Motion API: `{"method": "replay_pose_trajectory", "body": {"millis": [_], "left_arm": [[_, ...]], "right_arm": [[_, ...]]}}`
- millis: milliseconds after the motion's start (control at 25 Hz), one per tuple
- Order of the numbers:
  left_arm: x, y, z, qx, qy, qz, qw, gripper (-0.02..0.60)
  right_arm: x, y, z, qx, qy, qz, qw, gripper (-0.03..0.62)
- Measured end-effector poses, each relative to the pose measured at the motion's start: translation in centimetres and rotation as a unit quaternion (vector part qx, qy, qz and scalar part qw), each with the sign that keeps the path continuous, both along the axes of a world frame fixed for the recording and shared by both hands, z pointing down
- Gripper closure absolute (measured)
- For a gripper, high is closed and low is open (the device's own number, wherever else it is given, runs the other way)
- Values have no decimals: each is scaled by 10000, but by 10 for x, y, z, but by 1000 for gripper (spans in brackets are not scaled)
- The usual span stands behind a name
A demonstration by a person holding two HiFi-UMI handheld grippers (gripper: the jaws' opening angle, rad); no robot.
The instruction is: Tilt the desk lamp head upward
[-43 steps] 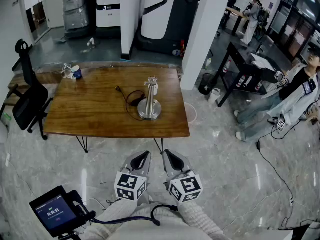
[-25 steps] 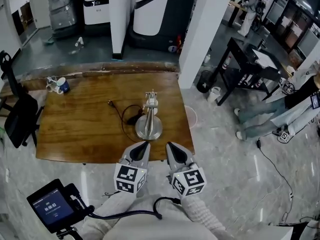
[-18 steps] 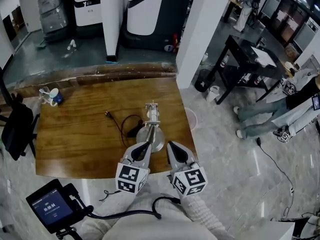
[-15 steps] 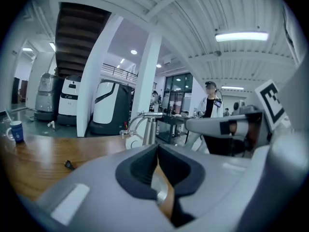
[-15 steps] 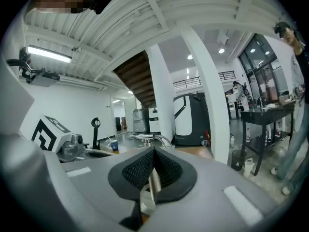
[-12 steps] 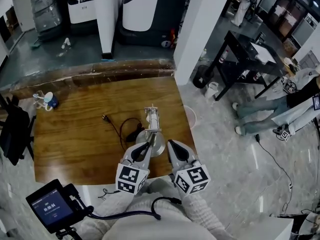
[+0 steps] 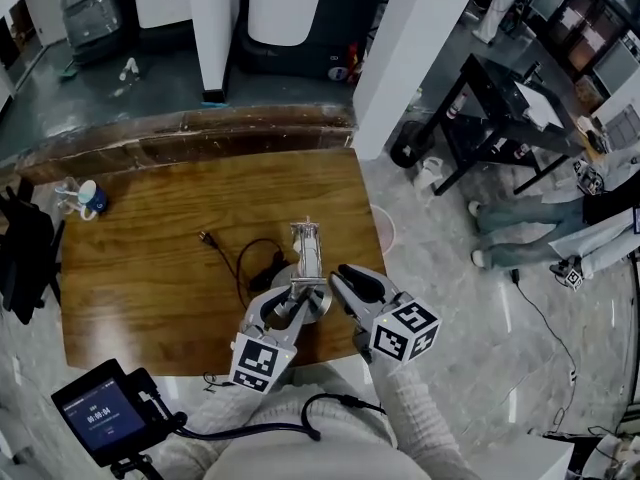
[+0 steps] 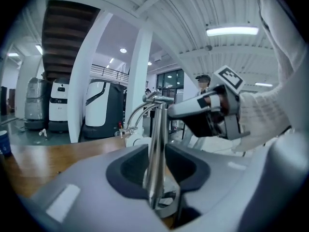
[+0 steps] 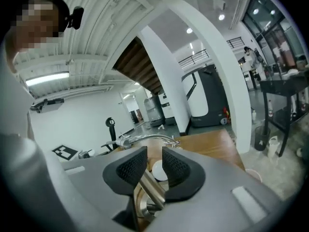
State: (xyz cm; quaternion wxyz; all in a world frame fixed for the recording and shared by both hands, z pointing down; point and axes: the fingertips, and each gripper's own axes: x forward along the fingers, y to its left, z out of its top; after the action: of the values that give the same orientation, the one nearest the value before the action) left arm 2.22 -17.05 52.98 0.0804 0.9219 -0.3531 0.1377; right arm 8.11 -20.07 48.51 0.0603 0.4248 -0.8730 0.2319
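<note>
Both are opening: left tongs straddle the lamp pole; right tongs seemingly too.

Wooden table with a desk lamp, its black cord and a blue mug.

Even indoor brightness, fisheye-warped edges

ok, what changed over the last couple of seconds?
Both grippers advanced from over the floor to the desk lamp. Left gripper and right gripper jaws are opening, the lamp's post between each pair, not clamped. Lamp, cable and mug stayed put on the table.
</note>
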Motion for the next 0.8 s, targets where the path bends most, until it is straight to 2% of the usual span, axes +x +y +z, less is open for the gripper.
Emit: {"method": "replay_pose_trajectory", "body": {"millis": [160, 360, 440, 480, 560, 600, 640, 760, 800], "left_arm": [[4, 5, 2, 15, -81, 90, 9999, 476], [8, 6, 4, 54, -200, 80, 9998, 463], [8, 6, 5, 36, -211, 81, 9997, 456], [8, 6, 5, 34, -216, 81, 9997, 454], [8, 5, 4, 46, -233, 79, 9997, 451], [8, 4, 4, 49, -235, 74, 9997, 451], [9, 4, 4, 46, -231, 67, 9997, 449], [9, 3, 5, 38, -244, 45, 9997, 443], [9, 3, 5, 46, -259, 35, 9996, 443]], "right_arm": [[0, -14, -11, -423, -644, -250, 9967, 497], [-18, -21, -16, -1293, -1789, -748, 9725, 503], [-18, -22, -17, -1623, -2368, -753, 9549, 500], [-16, -23, -18, -1792, -2797, -708, 9406, 496], [-15, -27, -22, -2116, -3672, -626, 9036, 494], [-15, -29, -21, -2258, -3952, -606, 8883, 489], [-16, -32, -18, -2380, -4073, -598, 8797, 482], [-24, -35, -7, -2678, -4023, -627, 8733, 474], [-27, -36, -5, -2778, -4086, -638, 8671, 474]]}}
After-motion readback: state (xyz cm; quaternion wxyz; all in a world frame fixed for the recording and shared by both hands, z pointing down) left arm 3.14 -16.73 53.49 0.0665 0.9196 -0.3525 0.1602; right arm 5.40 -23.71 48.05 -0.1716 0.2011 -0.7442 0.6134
